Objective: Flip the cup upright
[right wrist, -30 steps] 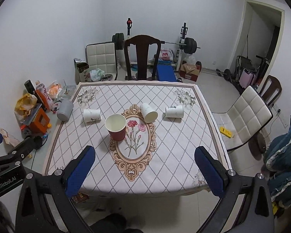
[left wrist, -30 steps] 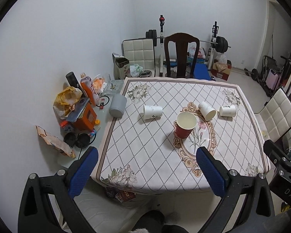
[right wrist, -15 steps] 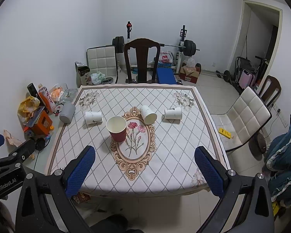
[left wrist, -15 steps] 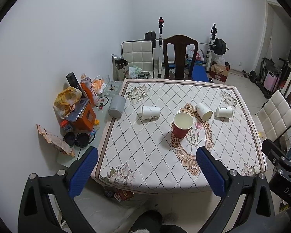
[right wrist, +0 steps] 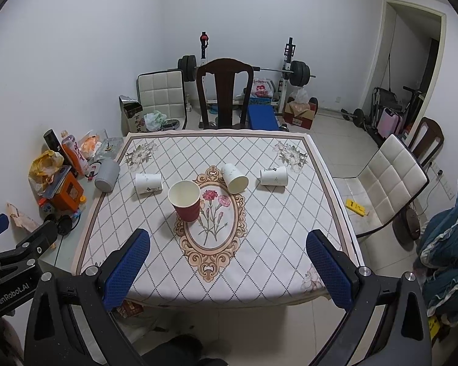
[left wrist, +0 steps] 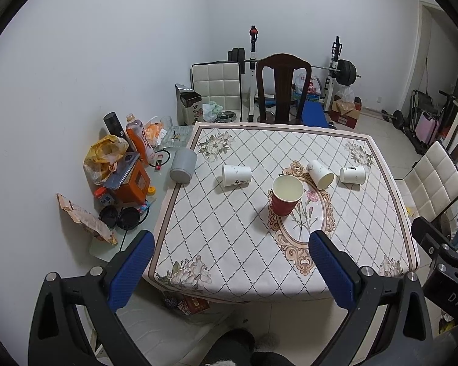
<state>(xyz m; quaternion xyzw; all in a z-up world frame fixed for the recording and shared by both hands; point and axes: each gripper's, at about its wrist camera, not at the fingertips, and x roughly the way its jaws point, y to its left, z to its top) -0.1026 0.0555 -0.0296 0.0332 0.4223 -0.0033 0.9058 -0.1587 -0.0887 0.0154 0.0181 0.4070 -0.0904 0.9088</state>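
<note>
Table (right wrist: 290, 244) under a diamond-pattern cloth with a floral oval at centre, filling the middle of both views. Dark chair (right wrist: 224, 91) at the far edge, barbell rack (right wrist: 244, 67) behind. Both grippers held back off the near edge, well apart from everything on the cloth: left gripper (left wrist: 229, 262) spread wide and empty, right gripper (right wrist: 227, 259) likewise (blue pads far apart). Red cup (right wrist: 185, 199) upright, mouth up, at the oval's left edge. Three white cups on their sides beyond it: left cup (right wrist: 148, 183), middle cup (right wrist: 234, 178) on the oval's far rim, right cup (right wrist: 274, 176).
</note>
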